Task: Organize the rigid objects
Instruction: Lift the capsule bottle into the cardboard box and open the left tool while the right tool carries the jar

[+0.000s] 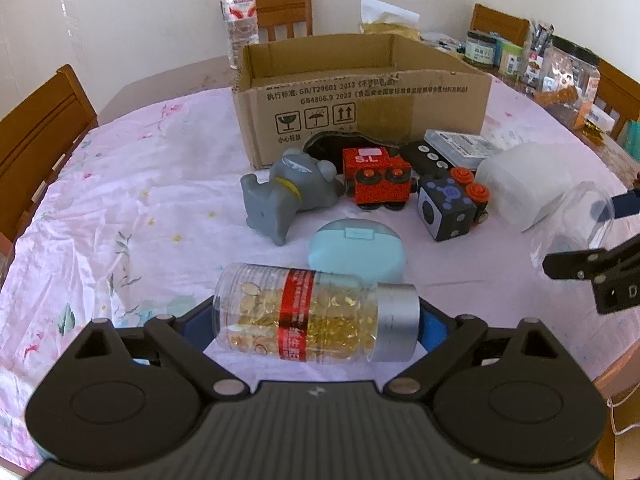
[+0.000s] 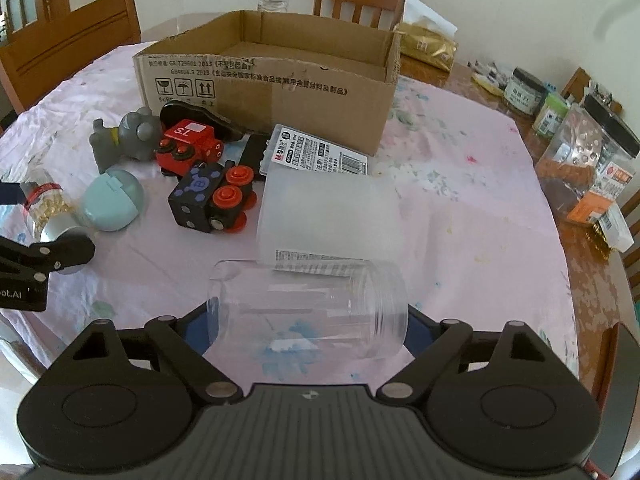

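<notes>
1. Left gripper (image 1: 316,320) clamps a clear, silver-capped bottle of golden capsules (image 1: 316,314) lengthwise.
2. Right gripper (image 2: 308,320) clamps an empty clear plastic jar (image 2: 308,312) end to end.
3. Open brown cardboard box (image 2: 280,76) stands behind the toys on the pink-clothed surface (image 2: 460,208).

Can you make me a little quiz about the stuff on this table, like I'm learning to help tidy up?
1. True or false: the grey toy animal lies on its side.
2. What lies between the fingers of the left gripper? A) pill bottle B) red train car C) blue round case
3. What is inside the clear jar at the right gripper?

Key: 1 true; 2 A; 3 nothing, it is empty.
</notes>
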A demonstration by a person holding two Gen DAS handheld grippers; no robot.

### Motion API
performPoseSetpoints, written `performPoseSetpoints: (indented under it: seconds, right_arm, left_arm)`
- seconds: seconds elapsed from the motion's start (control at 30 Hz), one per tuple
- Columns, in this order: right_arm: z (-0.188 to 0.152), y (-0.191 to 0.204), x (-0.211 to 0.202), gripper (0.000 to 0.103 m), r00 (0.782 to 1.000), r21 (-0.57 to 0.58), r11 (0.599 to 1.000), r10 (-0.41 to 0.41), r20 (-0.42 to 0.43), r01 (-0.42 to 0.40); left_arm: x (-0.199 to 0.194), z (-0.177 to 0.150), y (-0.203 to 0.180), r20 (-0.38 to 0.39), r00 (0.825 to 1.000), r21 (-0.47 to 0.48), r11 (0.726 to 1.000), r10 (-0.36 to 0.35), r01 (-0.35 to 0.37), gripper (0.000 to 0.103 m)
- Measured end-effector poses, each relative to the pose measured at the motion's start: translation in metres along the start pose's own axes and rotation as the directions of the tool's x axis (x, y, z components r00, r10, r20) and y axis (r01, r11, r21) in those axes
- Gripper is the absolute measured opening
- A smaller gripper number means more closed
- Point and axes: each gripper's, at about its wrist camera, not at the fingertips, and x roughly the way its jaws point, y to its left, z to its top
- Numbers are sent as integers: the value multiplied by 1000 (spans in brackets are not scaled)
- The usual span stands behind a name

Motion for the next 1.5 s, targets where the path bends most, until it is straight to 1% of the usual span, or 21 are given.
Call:
performPoseSetpoints:
  seconds: [0.17,0.37,0.5,0.63,0.77,0.97,1.07,1.27,1.37,1.5]
  right_arm:
    - [8,-5,-13,93,1000,-12,1000,28,-4,-28]
    - [21,-9,-32,93,998,-65,996,69,-2,-69]
    - [37,-17,-44,93,993,-68,991,114,12,-113]
    - [58,-25,-54,93,989,-69,988,139,48,-136]
    - [82,-33,-58,93,984,-64,987,151,93,-146]
    - [116,-45,-54,93,978,-47,988,153,141,-148]
    - [131,-48,-47,93,975,-39,987,159,155,-155]
    - [157,-54,-30,93,979,-12,990,139,148,-139]
    - [167,-56,-23,93,982,-1,992,126,142,-127]
    - [178,-58,-19,93,983,7,993,113,142,-115]
  left_arm:
    - [-4,8,6,-44,999,9,999,-31,31,95]
    - [-17,30,14,-75,995,70,996,-58,63,95]
    - [-28,58,19,-87,992,109,989,-92,101,95]
    - [-34,93,22,-68,991,152,981,-114,123,95]
    - [-30,130,22,-38,990,191,972,-134,139,95]
    - [-8,182,24,1,988,222,963,-156,152,95]
    - [13,204,25,15,989,238,961,-150,143,95]
    - [58,235,30,0,991,230,965,-132,128,95]
    - [79,249,35,0,994,212,971,-113,110,95]
    - [102,267,41,34,995,189,978,-97,89,96]
